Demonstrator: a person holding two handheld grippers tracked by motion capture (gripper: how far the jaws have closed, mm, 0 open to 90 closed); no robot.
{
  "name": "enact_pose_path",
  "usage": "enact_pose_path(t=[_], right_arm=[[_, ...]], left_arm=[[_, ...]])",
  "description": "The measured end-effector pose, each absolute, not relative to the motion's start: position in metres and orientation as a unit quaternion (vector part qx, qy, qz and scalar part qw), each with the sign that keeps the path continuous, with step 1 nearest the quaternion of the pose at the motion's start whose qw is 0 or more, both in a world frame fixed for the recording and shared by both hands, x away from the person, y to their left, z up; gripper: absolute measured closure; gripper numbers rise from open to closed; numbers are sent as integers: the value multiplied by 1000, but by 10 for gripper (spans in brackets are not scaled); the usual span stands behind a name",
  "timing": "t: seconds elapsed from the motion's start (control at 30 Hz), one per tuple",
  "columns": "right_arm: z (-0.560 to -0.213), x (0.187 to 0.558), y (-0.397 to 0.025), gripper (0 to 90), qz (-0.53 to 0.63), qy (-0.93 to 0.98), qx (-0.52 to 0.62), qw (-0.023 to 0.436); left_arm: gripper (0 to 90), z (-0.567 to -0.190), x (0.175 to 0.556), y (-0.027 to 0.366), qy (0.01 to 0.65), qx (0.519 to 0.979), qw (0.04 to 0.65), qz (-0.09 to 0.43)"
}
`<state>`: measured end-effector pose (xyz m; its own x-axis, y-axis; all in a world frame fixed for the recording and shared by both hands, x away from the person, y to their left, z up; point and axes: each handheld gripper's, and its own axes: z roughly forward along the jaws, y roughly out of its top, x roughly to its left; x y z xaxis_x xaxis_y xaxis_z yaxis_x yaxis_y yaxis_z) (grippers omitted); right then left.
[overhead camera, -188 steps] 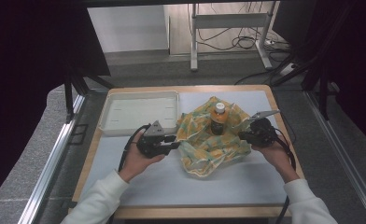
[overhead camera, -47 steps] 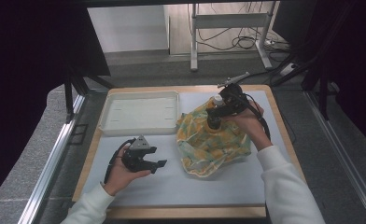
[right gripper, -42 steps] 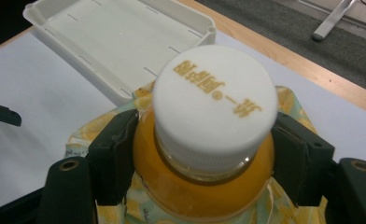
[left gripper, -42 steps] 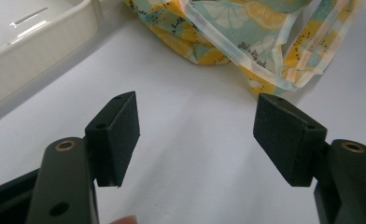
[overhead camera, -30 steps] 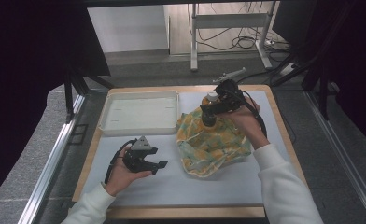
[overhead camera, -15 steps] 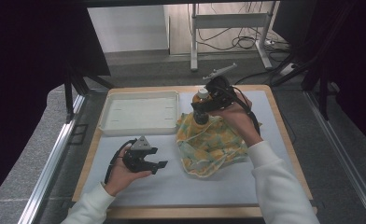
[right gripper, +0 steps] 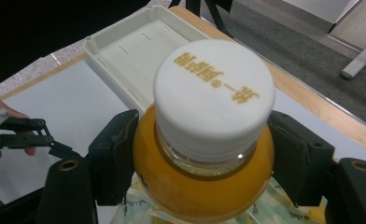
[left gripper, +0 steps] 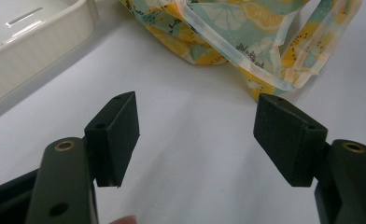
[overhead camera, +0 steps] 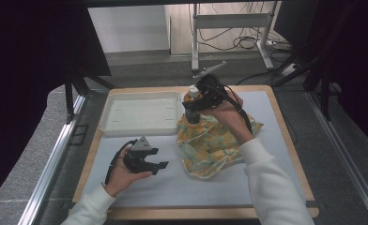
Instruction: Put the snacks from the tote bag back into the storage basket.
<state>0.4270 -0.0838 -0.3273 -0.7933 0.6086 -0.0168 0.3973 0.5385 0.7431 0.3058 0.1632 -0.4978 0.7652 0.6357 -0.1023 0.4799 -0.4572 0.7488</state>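
High view: right gripper clamps the orange-juice bottle at its shoulder, above the far left edge of the citrus-print cloth, just beside the white tray; whether the bottle base touches the cloth cannot be told; left gripper rests low on the grey mat, jaws spread, well apart from the bottle.

Left gripper view: both black jaws wide apart with bare mat between them; cloth hem beyond; tray corner upper left.

Right gripper view: jaws pressed on either side of the bottle below its white cap; tray behind; left gripper at far left.
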Motion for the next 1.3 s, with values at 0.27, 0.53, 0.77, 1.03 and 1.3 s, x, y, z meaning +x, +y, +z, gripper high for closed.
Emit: enact_pose_path(t=[0.27, 0.53, 0.77, 1.03, 1.3], right_arm=[[-330, 430, -72, 301, 381, 870, 283, 134], [-332, 433, -61, 301, 378, 873, 279, 132], [-335, 436, -49, 301, 376, 874, 276, 133], [-339, 442, -37, 300, 376, 875, 275, 133], [-342, 444, -25, 301, 376, 876, 271, 131]], left_arm=[[314, -498, 306, 163, 330, 847, 406, 95], [314, -498, 306, 164, 329, 848, 404, 96], [314, -498, 306, 164, 328, 848, 405, 97], [315, -497, 307, 165, 328, 846, 408, 96], [315, -498, 307, 163, 326, 847, 408, 96]])
